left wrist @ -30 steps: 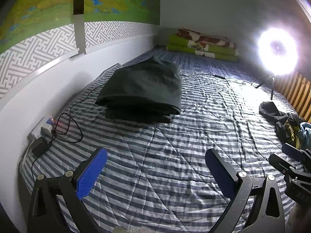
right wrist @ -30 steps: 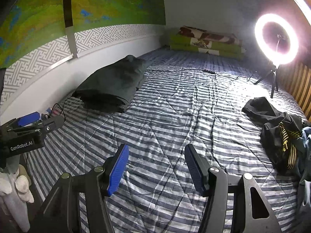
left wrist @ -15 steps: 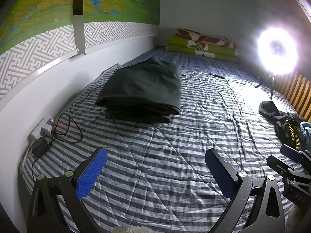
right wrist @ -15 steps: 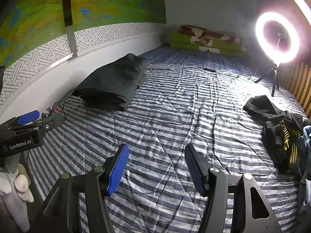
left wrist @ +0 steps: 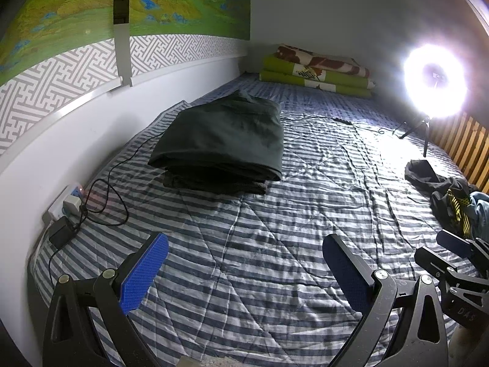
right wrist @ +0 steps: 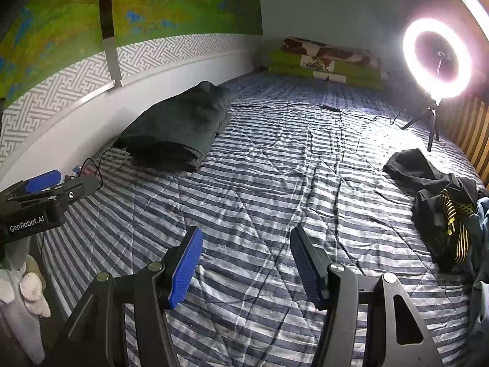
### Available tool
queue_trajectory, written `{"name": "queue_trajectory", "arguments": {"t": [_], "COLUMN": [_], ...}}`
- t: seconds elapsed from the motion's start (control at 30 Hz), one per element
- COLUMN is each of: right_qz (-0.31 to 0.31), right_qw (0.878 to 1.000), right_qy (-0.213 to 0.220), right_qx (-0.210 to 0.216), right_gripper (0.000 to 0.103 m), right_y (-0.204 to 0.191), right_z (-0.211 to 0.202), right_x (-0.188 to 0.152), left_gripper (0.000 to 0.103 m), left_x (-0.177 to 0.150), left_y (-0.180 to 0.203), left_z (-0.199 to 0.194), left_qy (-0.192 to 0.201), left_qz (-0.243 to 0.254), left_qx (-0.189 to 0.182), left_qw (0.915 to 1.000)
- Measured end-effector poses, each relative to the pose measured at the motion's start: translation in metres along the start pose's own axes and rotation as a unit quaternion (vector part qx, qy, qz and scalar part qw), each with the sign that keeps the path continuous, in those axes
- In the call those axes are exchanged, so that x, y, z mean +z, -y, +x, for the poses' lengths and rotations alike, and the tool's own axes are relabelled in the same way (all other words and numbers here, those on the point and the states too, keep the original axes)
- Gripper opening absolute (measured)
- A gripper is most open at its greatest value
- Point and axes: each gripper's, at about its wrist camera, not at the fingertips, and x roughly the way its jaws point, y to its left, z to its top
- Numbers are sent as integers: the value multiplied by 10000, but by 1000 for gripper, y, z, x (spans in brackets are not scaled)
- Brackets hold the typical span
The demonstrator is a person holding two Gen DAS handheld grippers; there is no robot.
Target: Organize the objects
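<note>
A folded dark green blanket [left wrist: 223,143] lies on the striped bed at the left, by the wall; it also shows in the right wrist view [right wrist: 177,128]. A heap of dark clothes with yellow stripes [right wrist: 440,208] lies at the bed's right side, also in the left wrist view [left wrist: 449,195]. My left gripper [left wrist: 244,257] is open and empty above the near end of the bed. My right gripper [right wrist: 246,250] is open and empty, with the clothes heap ahead to its right. Each gripper shows at the edge of the other's view.
A ring light on a tripod [right wrist: 437,61] stands at the far right, its cable [right wrist: 336,110] across the bed. Folded green and brown bedding [left wrist: 318,73] lies at the far end. A power strip with chargers and wires [left wrist: 73,208] sits by the left wall. Wooden slats [left wrist: 464,150] line the right.
Both grippers have shifted only slightly; the right gripper has drifted a little forward and to the left. Both stay open and empty.
</note>
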Motion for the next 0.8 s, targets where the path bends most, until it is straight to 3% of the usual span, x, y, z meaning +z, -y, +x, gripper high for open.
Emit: {"name": "queue_trajectory", "arguments": {"t": [0.8], "right_qz": [-87], "right_qw": [9999], "right_qy": [-65], "right_qx": [37], "right_gripper": [56], "right_y": [-1], "right_z": [4], "right_x": [-3], "left_gripper": [102], "left_x": [-4], "left_y": [-1], "left_z": [-1], "left_qy": [8], "left_qz": [12], "left_qx": [-41], "left_qw": [10000]}}
